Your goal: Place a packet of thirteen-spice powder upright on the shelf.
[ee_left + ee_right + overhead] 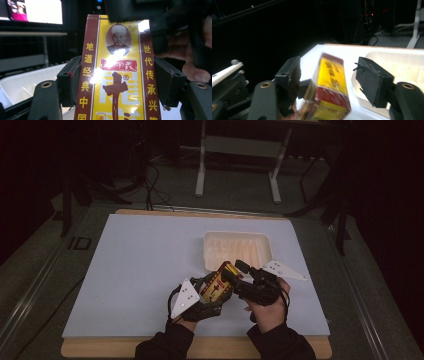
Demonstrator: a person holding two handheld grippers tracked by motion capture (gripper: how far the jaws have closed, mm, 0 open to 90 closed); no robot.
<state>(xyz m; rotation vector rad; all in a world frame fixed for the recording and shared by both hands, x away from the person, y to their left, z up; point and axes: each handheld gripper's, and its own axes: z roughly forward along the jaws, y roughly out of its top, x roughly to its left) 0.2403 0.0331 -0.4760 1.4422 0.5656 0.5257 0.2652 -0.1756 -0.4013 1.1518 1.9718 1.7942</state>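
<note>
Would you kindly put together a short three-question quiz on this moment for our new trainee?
1. True or false: the yellow and red box lies inside the white tray.
2. Which gripper is clamped on the box? A) the left gripper B) the right gripper C) neither
3. Fill in: in the right gripper view, that gripper's jaws stand ____ on either side of the box.

Key
1. False: it is held up above the table, in front of the tray.
2. A: both its jaws press the box's sides.
3. open: a gap shows between the box and the right-hand jaw.
</note>
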